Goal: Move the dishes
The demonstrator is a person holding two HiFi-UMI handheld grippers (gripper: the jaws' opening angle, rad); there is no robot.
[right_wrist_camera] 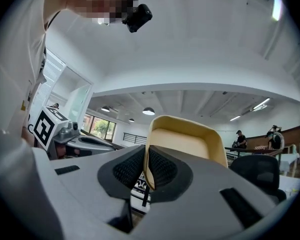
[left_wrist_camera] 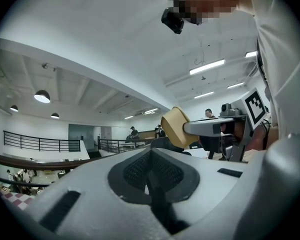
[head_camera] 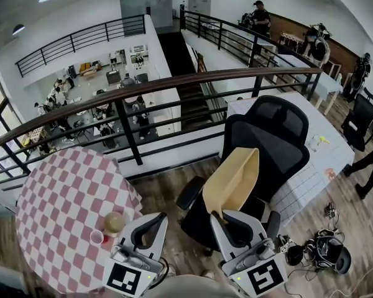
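Looking down, I had the checked table [head_camera: 62, 191] at my left and a black chair [head_camera: 267, 141] ahead, beyond both tools. The dish [head_camera: 233, 180], a tan, shallow, squarish tray, rested on nothing. It stood tipped up on edge in the air in front of the chair, well apart from the table.

My right gripper [right_wrist_camera: 146, 173] had it. The jaws were almost together, the pads pinching a thin stretch of rim at the dish's lower end, and the rest stood out past them unsupported. I judged it stiff and light, likely plastic or melamine, since one pinch on the edge carried it without sag. It looked smooth as well, so I reckoned it could swivel or slide in the pads if swung. A drop might chip it. A hold with the pads well over the lip seemed the safest to me.

My left gripper [left_wrist_camera: 150, 179] was closed on nothing, pads meeting, near the table's edge. On the table close by sat a small bowl [head_camera: 114, 222], with a smaller red cup [head_camera: 97, 237] just beside it.
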